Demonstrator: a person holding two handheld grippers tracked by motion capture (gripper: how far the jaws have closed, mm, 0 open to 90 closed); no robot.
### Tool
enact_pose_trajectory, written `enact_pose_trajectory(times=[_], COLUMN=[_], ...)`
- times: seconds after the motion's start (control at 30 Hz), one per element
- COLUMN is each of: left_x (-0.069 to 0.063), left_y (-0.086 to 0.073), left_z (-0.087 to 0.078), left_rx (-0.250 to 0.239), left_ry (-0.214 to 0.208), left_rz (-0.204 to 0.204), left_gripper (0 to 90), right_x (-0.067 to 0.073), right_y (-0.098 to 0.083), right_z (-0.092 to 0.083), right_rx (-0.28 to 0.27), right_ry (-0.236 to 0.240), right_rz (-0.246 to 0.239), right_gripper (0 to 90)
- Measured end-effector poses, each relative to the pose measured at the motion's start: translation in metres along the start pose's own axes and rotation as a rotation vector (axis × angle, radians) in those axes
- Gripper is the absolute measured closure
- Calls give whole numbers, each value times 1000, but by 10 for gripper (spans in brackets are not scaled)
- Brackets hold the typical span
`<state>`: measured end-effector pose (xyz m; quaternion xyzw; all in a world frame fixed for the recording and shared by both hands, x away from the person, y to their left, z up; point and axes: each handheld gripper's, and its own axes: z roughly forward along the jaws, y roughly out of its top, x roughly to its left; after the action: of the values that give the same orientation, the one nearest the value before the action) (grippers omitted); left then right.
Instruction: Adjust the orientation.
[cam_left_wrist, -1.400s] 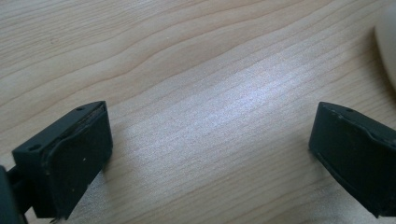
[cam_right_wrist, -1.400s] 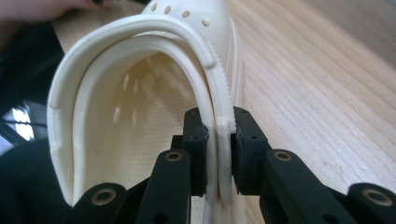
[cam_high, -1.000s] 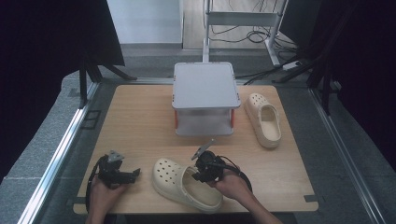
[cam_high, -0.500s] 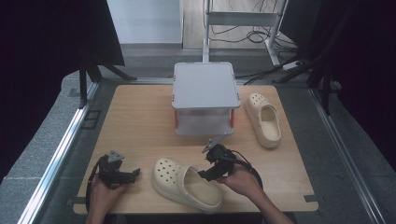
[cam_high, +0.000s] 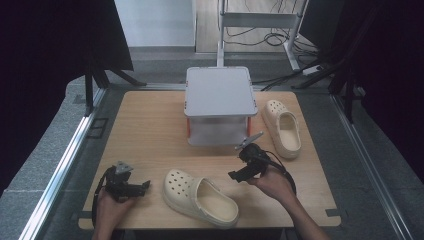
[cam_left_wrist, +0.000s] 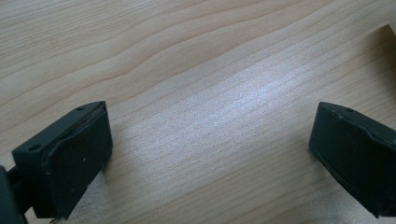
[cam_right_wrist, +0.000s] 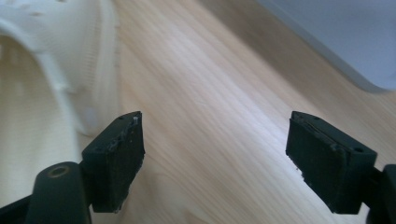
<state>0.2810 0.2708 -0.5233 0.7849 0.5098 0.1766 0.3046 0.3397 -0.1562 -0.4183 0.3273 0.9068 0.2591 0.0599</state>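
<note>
The near clog (cam_high: 201, 196) lies released on the counter (cam_high: 150, 130). The right tool (cam_high: 239, 169), its jaws just opened wide and empty, could be swung against the storage box (cam_high: 218, 106). The left tool (cam_high: 140, 188) is held wide, empty.

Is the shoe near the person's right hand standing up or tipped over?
Standing flat on its sole: the near shoe lies on the table, opening facing up.

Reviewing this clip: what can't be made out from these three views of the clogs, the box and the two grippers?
- Box, high view: its grey lid hides what is inside.
- Near clog, right gripper view: cut off by the left and top edges.
- Far clog, high view: its heel strap is too small to make out.
- Left gripper, high view: too small and dark to judge; its own view shows the jaws apart over bare table.
</note>
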Motion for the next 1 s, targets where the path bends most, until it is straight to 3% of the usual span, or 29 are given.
enact_pose_trajectory(times=[0.13, 0.17, 0.2, 0.23, 0.33, 0.37, 0.43, 0.47, 0.5, 0.53, 0.63, 0.7, 0.87, 1.0], left_x=[0, 0, 0, 0, 0, 0, 0, 0, 0, 0, 0, 0, 0, 0], left_y=[0, 0, 0, 0, 0, 0, 0, 0, 0, 0, 0, 0, 0, 0], left_z=[0, 0, 0, 0, 0, 0, 0, 0, 0, 0, 0, 0, 0, 0], left_rx=[2, 2, 2, 2, 2, 2, 2, 2, 2, 2, 2, 2, 2, 2], left_ry=[1, 1, 1, 1, 1, 1, 1, 1, 1, 1, 1, 1, 0, 1], left_rz=[5, 5, 5, 5, 2, 2, 2, 2, 2, 2, 2, 2, 1, 2], left_gripper=[0, 0, 0, 0, 0, 0, 0, 0, 0, 0, 0, 0, 0, 0], right_x=[-23, -23, -33, -33, -50, -63, -69, -84, -88, -88, -112, -118, -151, -165], right_y=[-3, -3, -4, -4, -5, -6, -7, -8, -9, -9, -11, -12, -12, -12], right_z=[-9, -9, -13, -13, -20, -25, -28, -34, -36, -36, -40, -40, -38, -35], right_rx=[18, 18, 21, 21, 22, 18, 13, 6, 8, 8, 22, 24, 14, -2], right_ry=[-46, -46, -63, -63, -82, -104, -112, -115, -120, -120, -148, -166, -217, -232], right_rz=[32, 32, 53, 53, 100, 128, 146, 180, 187, 187, 230, 243, 351, 390], right_gripper=[159, 159, 156, 156, 156, 153, 151, 147, 143, 143, 140, 141, 196, 243])
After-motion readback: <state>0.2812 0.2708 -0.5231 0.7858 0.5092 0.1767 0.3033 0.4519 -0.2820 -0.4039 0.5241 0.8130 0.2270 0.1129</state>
